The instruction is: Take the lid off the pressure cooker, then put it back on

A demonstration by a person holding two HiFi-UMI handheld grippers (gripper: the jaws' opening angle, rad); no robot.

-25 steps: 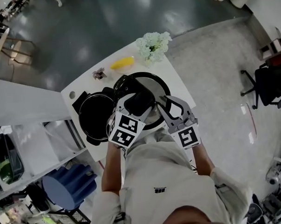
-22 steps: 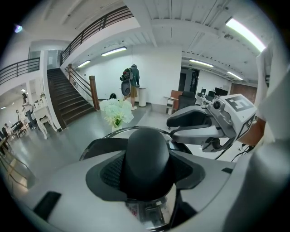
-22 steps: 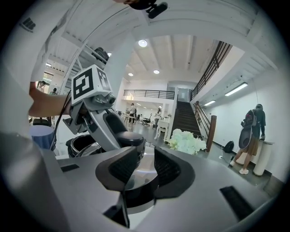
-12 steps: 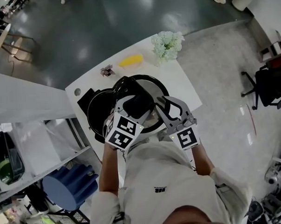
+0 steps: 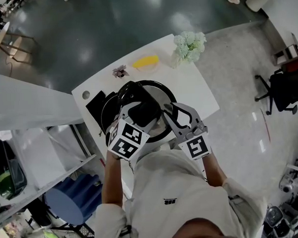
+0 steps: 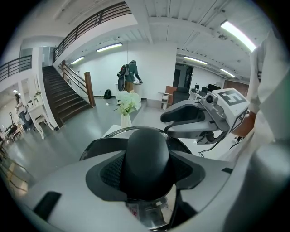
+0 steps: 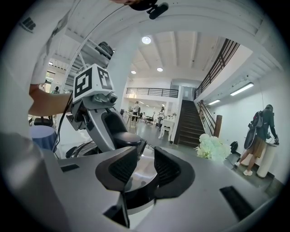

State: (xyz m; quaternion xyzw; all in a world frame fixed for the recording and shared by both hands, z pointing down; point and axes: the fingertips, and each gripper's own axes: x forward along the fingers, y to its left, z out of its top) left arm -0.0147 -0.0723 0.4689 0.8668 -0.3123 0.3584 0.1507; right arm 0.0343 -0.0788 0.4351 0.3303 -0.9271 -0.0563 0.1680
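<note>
Pinching the black knob point(image 6: 147, 152) from both sides, the left tongs point(image 6: 146, 174) have their ribbed pads pressed flat against its dome. From above, the left tongs point(image 5: 137, 105) sit over the middle of the lid point(image 5: 160, 97).

The right tongs point(image 7: 146, 156) come in low at the lid's near right edge. Their two pads stand a little apart, with shiny steel showing through the gap. The dark rim of the lid point(image 7: 138, 181) runs under and between them, but I can't say whether either pad touches it. In the overhead view the right tongs point(image 5: 169, 115) lie just beside the left pair, both marker cubes close to the person's chest.

The lid is a round steel dome with a black rim. It covers most of the black pressure cooker point(image 5: 96, 101), which pokes out from under it only on the left. Whether the lid is seated on the cooker or held just above it I cannot tell.

All of this is near the front of a white desk point(image 5: 200, 96). At the far edge are a bunch of pale flowers point(image 5: 189, 43), a yellow object point(image 5: 145, 61) and a small dried sprig point(image 5: 120, 70), all well apart from the cooker. A blue drum point(image 5: 74, 203) sits under the shelving to the left, and a dark office chair point(image 5: 283, 90) stands off to the right.
</note>
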